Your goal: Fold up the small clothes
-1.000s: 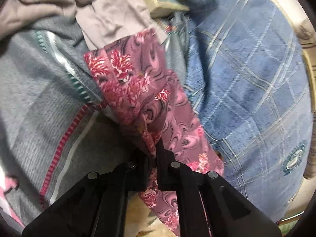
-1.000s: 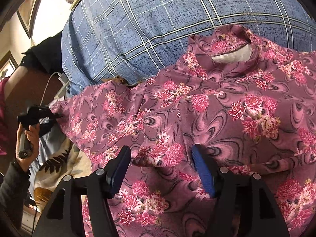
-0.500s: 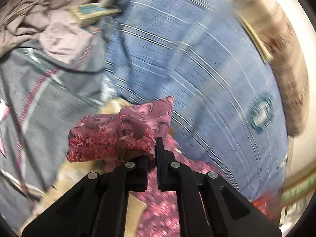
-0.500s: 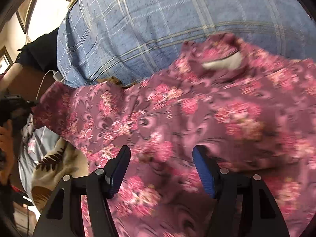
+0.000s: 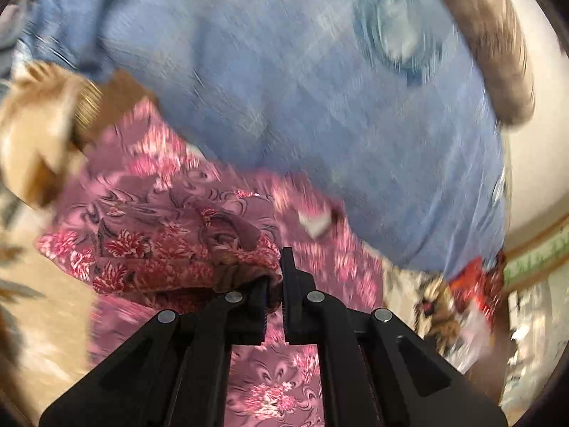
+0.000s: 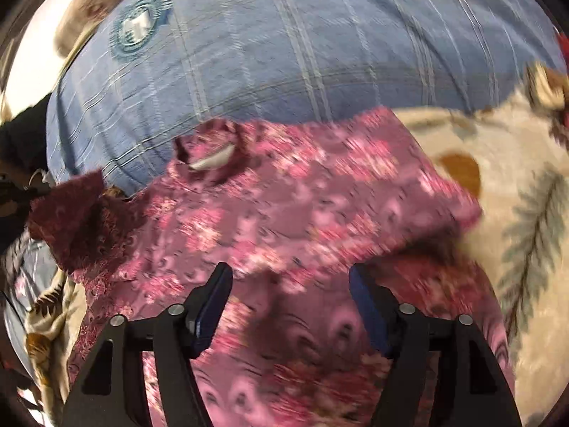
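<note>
Swept across from the grey striped bedding seen a second ago, the left gripper (image 5: 274, 284) now hangs over the body of the pink floral top (image 6: 302, 213), with the blue checked pillow (image 5: 302, 89) filling the view from ten to two o'clock. Its fingers are clamped shut on a bunched sleeve end of the garment, which sits in a wad at nine to ten o'clock from the fingertips. Both views are smeared by motion.

From the right wrist camera, the top lies spread on the leaf-print bedspread (image 6: 515, 213), its collar with a white label toward eleven o'clock and touching the pillow's lower edge. The carried sleeve shows as a darker raised flap at nine o'clock. The right gripper (image 6: 288, 284) hovers low over the lower middle of the garment, its blue-padded fingers opening; fabric lies below and between them, but the pads do not appear to press on it.

The step in hand looks like folding one sleeve inward over the chest, an early stage of the fold. Next, the left hand would need to lay the sleeve flat across the body and release it without dragging the cloth, while the right hand finds the opposite sleeve or side edge at about three o'clock.
</note>
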{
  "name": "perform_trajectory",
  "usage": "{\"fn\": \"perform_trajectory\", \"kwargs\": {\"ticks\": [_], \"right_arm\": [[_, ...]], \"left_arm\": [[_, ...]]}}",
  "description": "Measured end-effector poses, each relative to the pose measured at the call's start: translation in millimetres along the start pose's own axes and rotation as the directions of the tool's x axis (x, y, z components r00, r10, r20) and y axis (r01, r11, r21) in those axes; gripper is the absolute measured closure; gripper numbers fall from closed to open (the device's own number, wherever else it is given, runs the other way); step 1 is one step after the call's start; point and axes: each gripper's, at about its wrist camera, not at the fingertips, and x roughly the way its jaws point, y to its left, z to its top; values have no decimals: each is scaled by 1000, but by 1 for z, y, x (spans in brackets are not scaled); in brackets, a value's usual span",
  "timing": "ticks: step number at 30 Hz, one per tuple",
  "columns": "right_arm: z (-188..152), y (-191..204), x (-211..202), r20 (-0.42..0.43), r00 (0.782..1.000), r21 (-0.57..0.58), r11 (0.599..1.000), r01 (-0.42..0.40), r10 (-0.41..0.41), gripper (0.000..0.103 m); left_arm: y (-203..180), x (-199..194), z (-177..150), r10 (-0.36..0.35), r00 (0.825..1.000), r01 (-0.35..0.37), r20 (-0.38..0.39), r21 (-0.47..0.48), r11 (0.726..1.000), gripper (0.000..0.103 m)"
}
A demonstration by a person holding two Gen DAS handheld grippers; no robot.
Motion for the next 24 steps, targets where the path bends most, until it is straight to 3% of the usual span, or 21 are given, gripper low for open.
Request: {"fn": "perform_trajectory", "kwargs": {"ticks": [2, 6, 9, 11, 13, 15, 16, 18, 21, 24], "right_arm": [[-4, -1, -5, 40, 999, 0, 1000, -15, 15, 31], [-4, 4, -4, 32, 999, -20, 1000, -5, 5, 28], [-4, 4, -3, 33, 999, -18, 1000, -23, 23, 25], [-4, 3, -3, 35, 999, -14, 999, -34, 34, 23], [-5, 3, -4, 36, 999, -12, 999, -38, 39, 23], [-5, 3, -3, 33, 999, -12, 999, -42, 42, 22], [-4, 3, -3, 31, 999, -13, 999, -41, 41, 21], [-2, 8, -1, 12, 1000, -31, 999, -12, 12, 21], [6, 25, -1, -17, 999, -48, 998, 36, -37, 20], [14, 59, -8, -5, 998, -59, 996, -60, 60, 20]], "left_arm": [[-10, 31, -16, 25, 998, -23, -54, 27, 999, 99], [-12, 82, -44, 87, 984, -80, -153, 52, 995, 99], [-7, 87, -55, 99, 981, -86, -169, 82, 993, 96], [-6, 75, -58, 56, 984, -40, -169, 96, 995, 89], [4, 48, -57, -10, 990, 23, -140, 92, 996, 60], [23, 13, -59, -98, 993, 102, -59, 62, 993, 45], [35, -1, -59, -137, 990, 138, -22, 44, 989, 43], [62, -22, -57, -161, 986, 161, 36, -3, 987, 32], [100, -35, -51, -175, 981, 182, 83, -87, 979, 29], [124, -27, -39, -224, 974, 228, 43, -190, 955, 29]]}}
